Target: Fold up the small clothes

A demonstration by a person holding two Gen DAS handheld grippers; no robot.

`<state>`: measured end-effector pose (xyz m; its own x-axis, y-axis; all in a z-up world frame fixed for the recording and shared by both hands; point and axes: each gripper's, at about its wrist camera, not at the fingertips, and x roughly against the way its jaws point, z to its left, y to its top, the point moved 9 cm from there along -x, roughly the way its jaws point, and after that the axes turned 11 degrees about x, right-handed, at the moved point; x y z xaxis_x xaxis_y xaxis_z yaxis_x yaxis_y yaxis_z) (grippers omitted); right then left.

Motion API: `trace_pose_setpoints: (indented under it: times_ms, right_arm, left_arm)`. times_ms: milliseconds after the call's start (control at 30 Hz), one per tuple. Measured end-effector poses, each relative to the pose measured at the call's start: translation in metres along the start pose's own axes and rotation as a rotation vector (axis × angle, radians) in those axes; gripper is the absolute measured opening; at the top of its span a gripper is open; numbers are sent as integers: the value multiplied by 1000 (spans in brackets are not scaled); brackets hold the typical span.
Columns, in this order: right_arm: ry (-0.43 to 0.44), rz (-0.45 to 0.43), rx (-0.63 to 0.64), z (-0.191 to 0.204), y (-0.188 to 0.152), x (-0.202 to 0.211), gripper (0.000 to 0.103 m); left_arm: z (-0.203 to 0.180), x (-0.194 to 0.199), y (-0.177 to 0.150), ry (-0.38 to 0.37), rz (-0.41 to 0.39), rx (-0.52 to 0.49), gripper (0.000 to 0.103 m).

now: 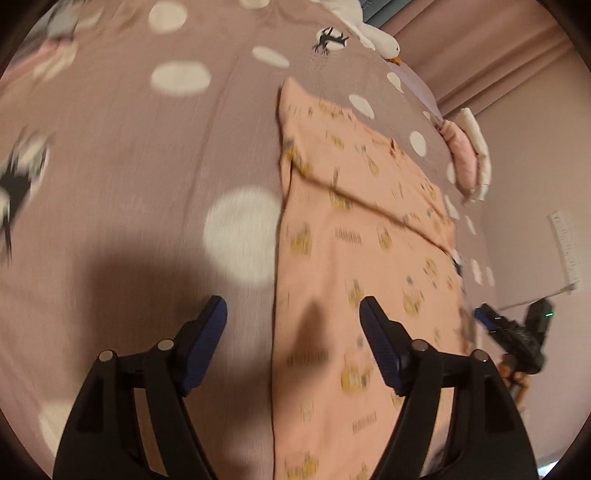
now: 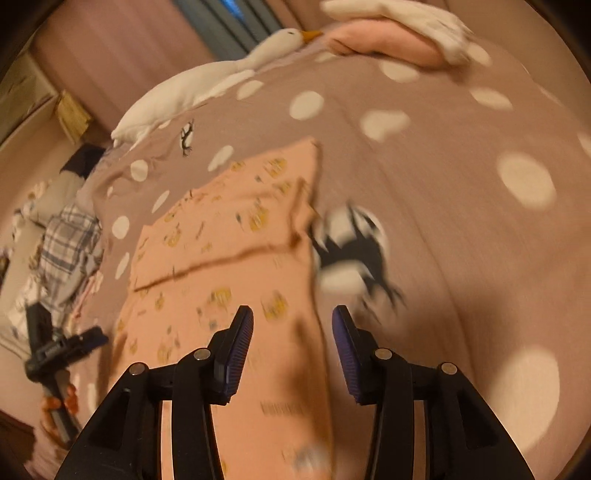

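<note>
A mauve bedsheet [image 1: 147, 155] with large white dots and small black-and-white animal prints is spreading across the bed, lying mostly smooth. A white plush goose [image 2: 207, 77] with an orange beak is lying along the far edge — its head is pointing towards a small stack of folded pink and cream fabric [image 2: 399, 33] nearby. Pink curtains [image 1: 480, 40] are hanging behind the bed. Beside the bed, a heap of plaid cloth [image 2: 66, 243] is sitting low — blurred.

Bedspread [image 1: 147, 166] lies open beside the garment [image 1: 362, 236].
</note>
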<state>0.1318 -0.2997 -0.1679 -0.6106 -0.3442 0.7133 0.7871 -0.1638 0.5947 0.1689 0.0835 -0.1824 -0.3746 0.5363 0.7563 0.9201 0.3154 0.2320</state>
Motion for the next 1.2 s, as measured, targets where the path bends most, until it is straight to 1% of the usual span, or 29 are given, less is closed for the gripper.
trace_pose_setpoints:
  times_ms: [67, 200, 267, 300, 433, 567, 700, 767, 833, 933, 1033, 1200]
  right_arm:
    - [13, 10, -32, -6, -12, 7, 44]
    - [58, 57, -88, -11, -41, 12, 44]
    - [77, 75, -94, -8, -50, 12, 44]
    - [101, 85, -95, -5, -56, 11, 44]
    - [143, 101, -76, 5, -60, 4, 45]
    - [189, 107, -53, 19, -48, -13, 44]
    - [250, 105, -72, 30, -33, -35, 45]
    - [271, 106, -79, 33, -30, -40, 45]
    - [285, 108, -84, 36, -27, -45, 45]
    - [297, 108, -88, 38, -30, -42, 44]
    - [328, 120, -89, 39, -40, -34, 44]
    - [365, 131, -84, 44, -67, -17, 45]
  left_arm:
    - [3, 2, -17, -42, 31, 27, 74]
    - [-1, 7, -45, -124, 59, 57, 74]
    - [-6, 7, -54, -164, 72, 59, 79]
    - [-7, 7, -57, -173, 76, 58, 79]
    - [-15, 0, -59, -179, 95, 31, 79]
    - [-23, -14, -50, -223, 126, 43, 79]
    - [-32, -24, -38, -262, 146, 59, 79]
    - [-35, -26, -35, -285, 158, 70, 79]
    - [-37, -28, -35, -292, 162, 74, 79]
    - [-40, -25, -44, -294, 183, 45, 71]
    - [-41, -22, -63, -283, 217, -7, 66]
    - [-39, -13, -90, -305, 246, -15, 66]
